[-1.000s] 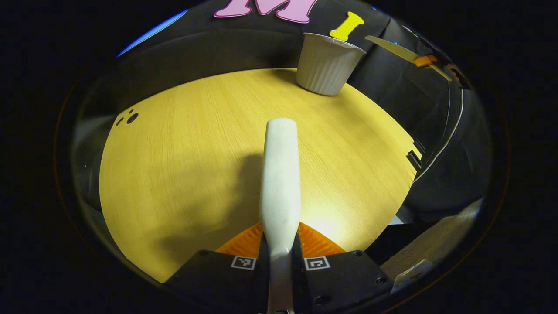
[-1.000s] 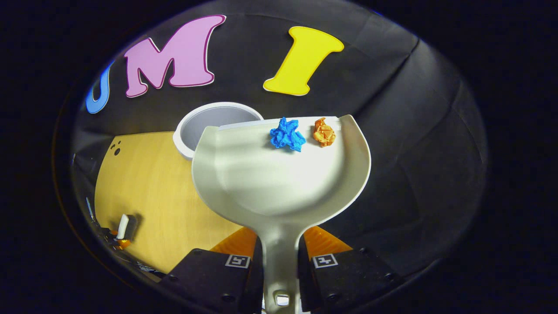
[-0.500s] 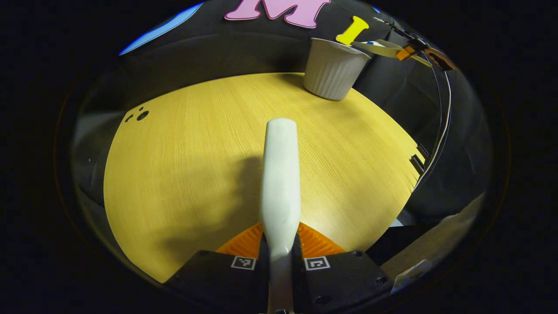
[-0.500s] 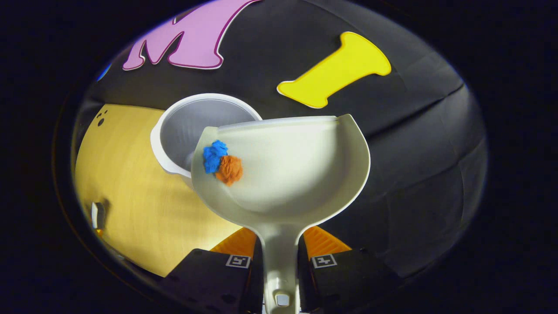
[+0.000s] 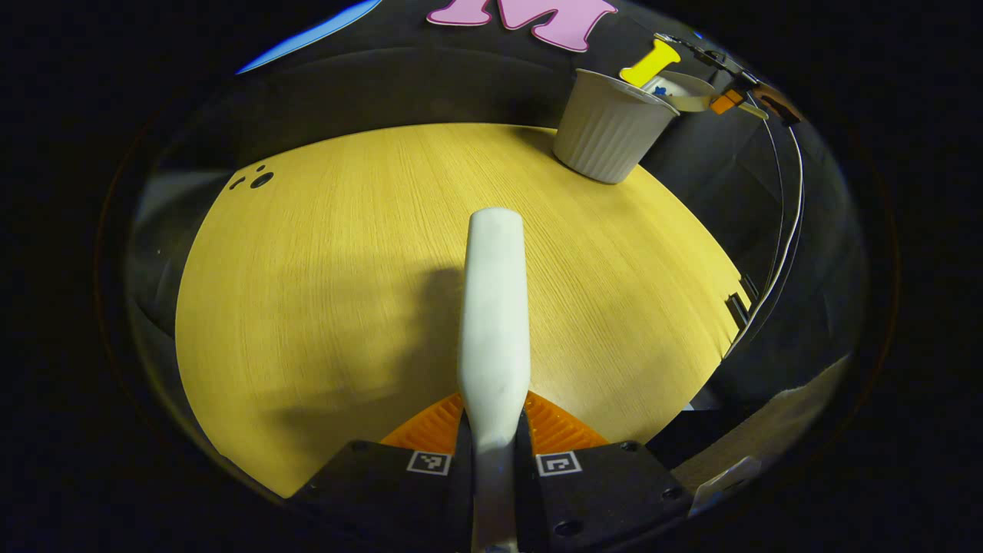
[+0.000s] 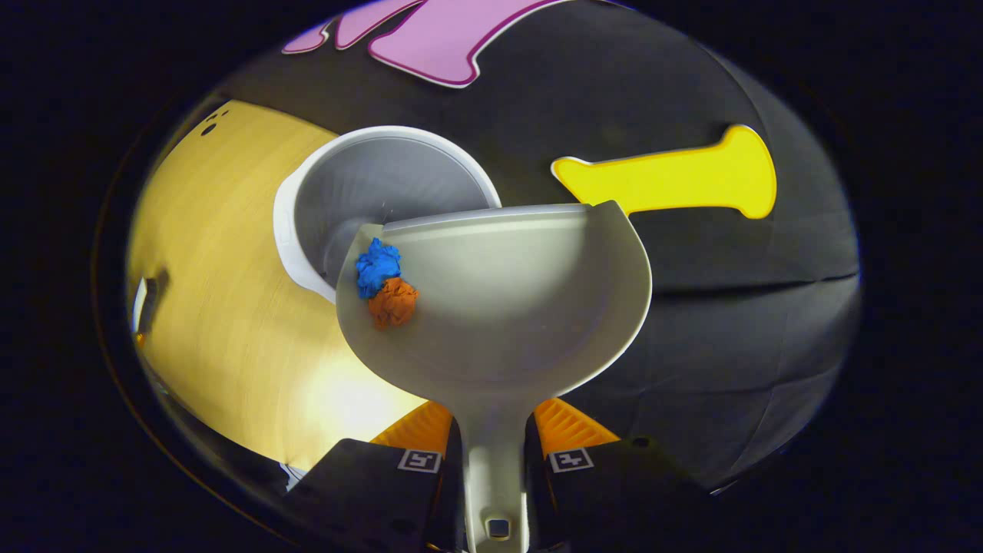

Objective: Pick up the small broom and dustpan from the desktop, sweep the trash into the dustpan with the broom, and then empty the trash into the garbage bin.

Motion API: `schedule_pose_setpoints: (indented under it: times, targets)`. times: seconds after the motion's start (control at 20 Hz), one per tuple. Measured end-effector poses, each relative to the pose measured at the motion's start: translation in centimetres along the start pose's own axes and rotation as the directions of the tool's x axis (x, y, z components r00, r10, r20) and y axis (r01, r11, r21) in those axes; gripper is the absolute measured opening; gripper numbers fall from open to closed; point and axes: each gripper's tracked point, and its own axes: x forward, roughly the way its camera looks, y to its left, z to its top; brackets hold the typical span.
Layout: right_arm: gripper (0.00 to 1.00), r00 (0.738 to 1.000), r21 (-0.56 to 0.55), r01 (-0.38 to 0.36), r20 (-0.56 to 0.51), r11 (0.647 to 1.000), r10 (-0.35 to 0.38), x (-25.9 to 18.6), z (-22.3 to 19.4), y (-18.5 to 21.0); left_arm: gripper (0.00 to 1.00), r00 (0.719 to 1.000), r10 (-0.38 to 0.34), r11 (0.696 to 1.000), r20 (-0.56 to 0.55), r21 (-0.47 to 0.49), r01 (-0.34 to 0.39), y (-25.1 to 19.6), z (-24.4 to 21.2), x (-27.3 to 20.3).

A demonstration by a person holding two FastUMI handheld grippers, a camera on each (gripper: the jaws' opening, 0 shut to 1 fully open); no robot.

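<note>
My right gripper is shut on the handle of the white dustpan, which is rolled to the left over the white ribbed garbage bin. A blue paper ball and an orange paper ball lie against the pan's left wall, at the bin's rim. My left gripper is shut on the white broom handle, held above the wooden desktop. In the left gripper view the bin stands at the far right corner, with the dustpan tilted over it.
The desktop's right edge drops off to black cloth, with a cable hanging beside it. Small dark holes mark the desk's far left. The bin stands near the back edge by the booth wall.
The dustpan has rolled further left and come closer over the bin. The two paper balls slid from the front lip to the left wall. The broom barely moved.
</note>
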Motion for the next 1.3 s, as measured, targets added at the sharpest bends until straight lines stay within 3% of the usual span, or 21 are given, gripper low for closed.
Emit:
schedule_pose_setpoints:
  times: [0.3, 0.85, 0.95, 1.0, 1.1, 1.15, 1.3]
  targets:
    - [0.36, 0.999, -0.078, -0.017, -0.032, 0.997, 0.014, 0.5, 1.8, 0.5, 0.26, 1.0, 0.031, 0.999, -0.006, -0.033, -0.031, 0.5, -0.1, 0.1]
    - [0.36, 0.999, -0.074, -0.045, -0.029, 0.996, 0.043, 0.8, 2.0, 0.4, 0.24, 0.999, 0.046, 0.998, 0.004, -0.046, -0.046, -0.1, -0.1, 0.2]
    - [0.39, 0.999, -0.064, -0.046, -0.019, 0.997, 0.045, 0.7, 1.9, 0.4, 0.24, 0.999, 0.048, 0.998, 0.008, -0.043, -0.048, -0.3, -0.1, 0.2]
    - [0.32, 0.999, -0.061, -0.041, -0.011, 0.997, 0.041, 0.7, 1.9, 0.2, 0.26, 0.999, 0.05, 0.998, 0.008, -0.045, -0.049, -0.4, -0.2, 0.1]
    - [0.36, 0.999, -0.044, -0.035, 0.018, 0.998, 0.036, 0.6, 1.8, -0.1, 0.26, 0.999, 0.052, 0.997, 0.009, -0.056, -0.052, -0.6, -0.1, 0.0]
    - [0.39, 0.998, -0.016, -0.044, 0.041, 0.999, 0.045, 0.5, 1.7, 0.0, 0.24, 0.998, 0.057, 0.997, 0.011, -0.059, -0.056, -0.6, -0.1, 0.0]
    - [0.33, 0.986, 0.09, -0.117, 0.131, 0.989, 0.105, -0.7, 1.5, 0.8, 0.26, 0.998, 0.07, 0.996, 0.006, -0.059, -0.07, -0.6, -0.2, 0.0]
